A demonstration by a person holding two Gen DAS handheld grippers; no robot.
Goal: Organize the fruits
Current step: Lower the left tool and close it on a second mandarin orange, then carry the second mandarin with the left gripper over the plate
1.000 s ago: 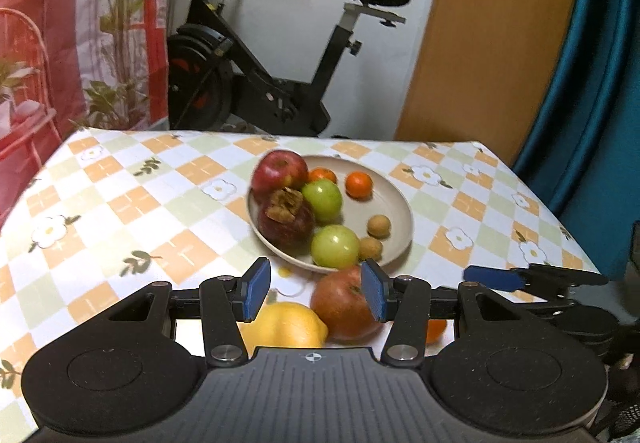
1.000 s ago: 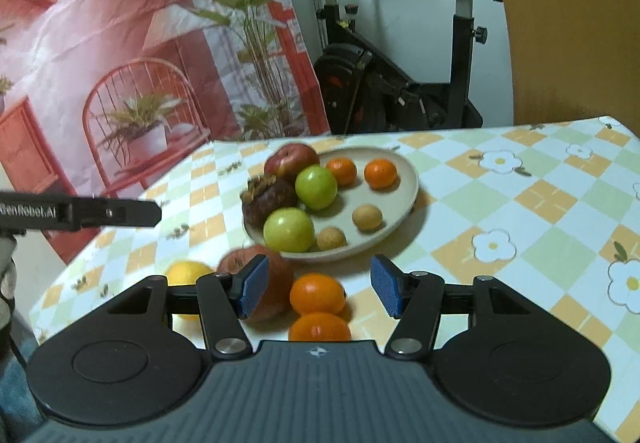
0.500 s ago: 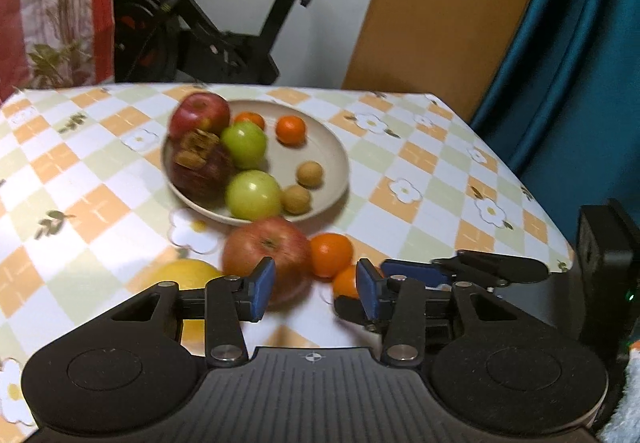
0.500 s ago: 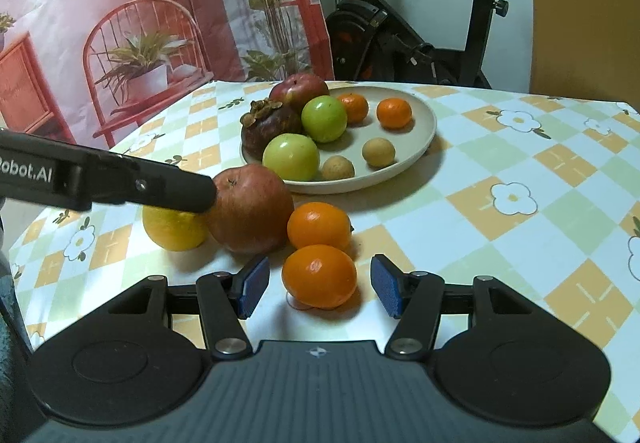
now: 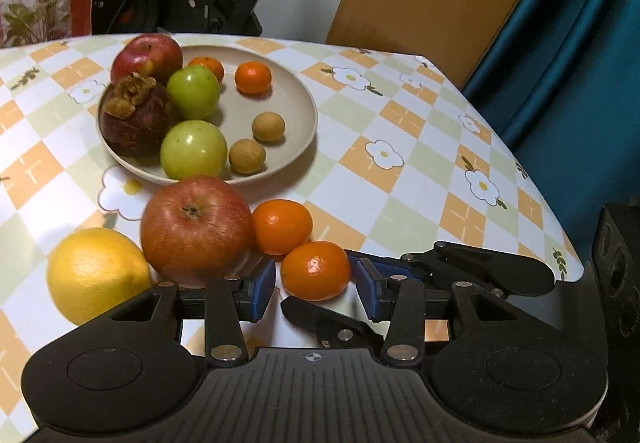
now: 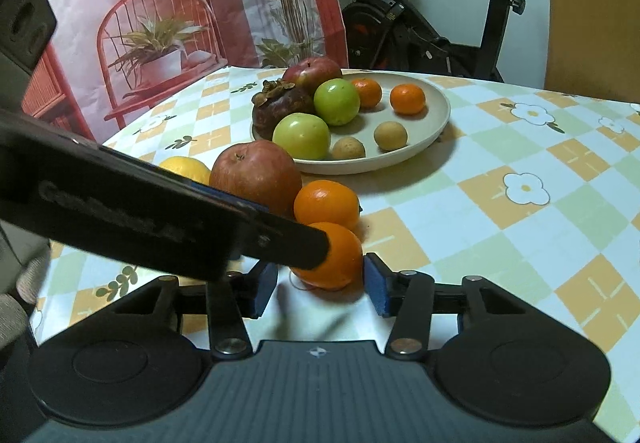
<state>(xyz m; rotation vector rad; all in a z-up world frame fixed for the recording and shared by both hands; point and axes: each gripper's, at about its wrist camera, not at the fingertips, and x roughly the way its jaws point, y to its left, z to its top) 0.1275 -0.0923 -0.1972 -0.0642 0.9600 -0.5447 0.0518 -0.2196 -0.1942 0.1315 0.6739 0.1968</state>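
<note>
A near tangerine (image 5: 316, 271) lies on the checked tablecloth between the blue pads of my left gripper (image 5: 316, 293), with small gaps on both sides; the jaws stand open. My right gripper (image 6: 320, 293) straddles the same tangerine (image 6: 340, 263), and its jaws are closing. Its right pad is almost on the peel, and no squeeze shows. The left gripper's finger (image 6: 160, 211) crosses the right wrist view, its tip at the fruit. Beside them lie a second tangerine (image 5: 282, 227), a red apple (image 5: 196, 227) and a lemon (image 5: 96, 275). The beige plate (image 5: 296, 103) holds several fruits.
The table's rounded edge (image 5: 560, 243) runs close on the right, with a teal curtain (image 5: 568, 43) beyond it. An exercise bike (image 6: 420, 35) stands behind the table. A printed backdrop (image 6: 160, 23) hangs at the left.
My left gripper swung down and right from the apple to the near tangerine. The right gripper's jaws narrowed around that tangerine, and the left finger now reaches across its view.
</note>
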